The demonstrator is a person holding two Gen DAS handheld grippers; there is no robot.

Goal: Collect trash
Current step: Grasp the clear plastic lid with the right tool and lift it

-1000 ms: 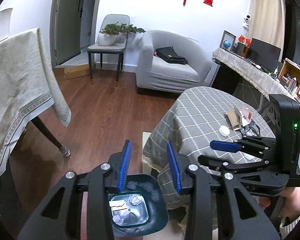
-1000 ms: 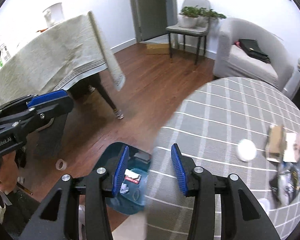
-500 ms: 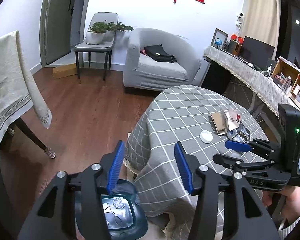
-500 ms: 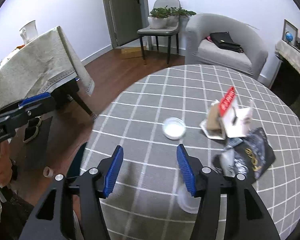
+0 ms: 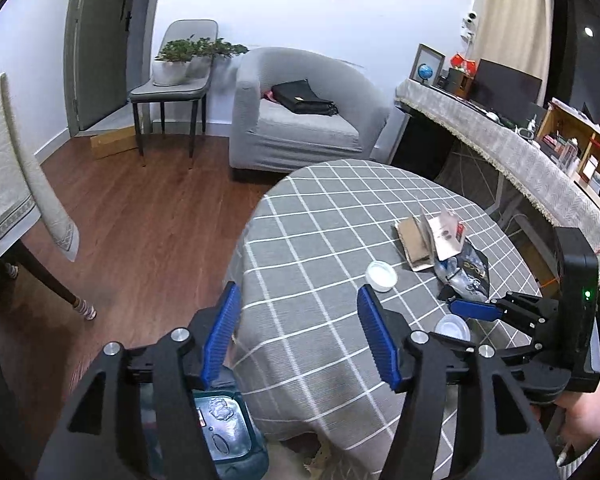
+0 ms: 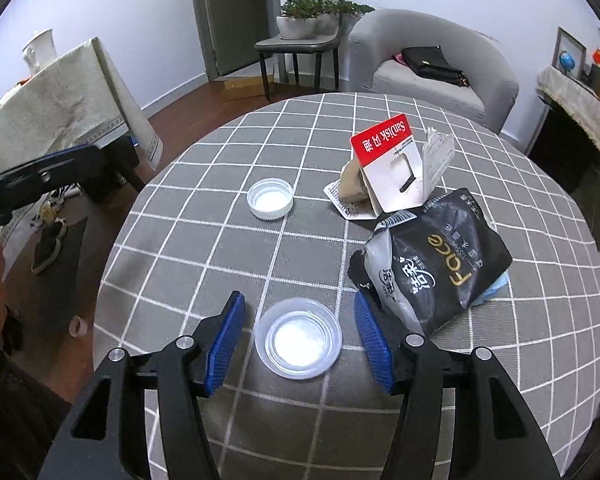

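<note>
On the floor at far left, the bin with trash in it sits against the table. The left hand-held gripper hangs over the table's edge, its jaws just widened and holding nothing. On the checked cloth lie a white cap, a clear lid, torn cardboard packaging and a black wrapper. The right hand-held gripper stands spread around the lid, pads apart from it.

We see only part of the teal bin behind the left gripper's arms, its contents blurred; the clear lid sits half-hidden behind the right gripper
</note>
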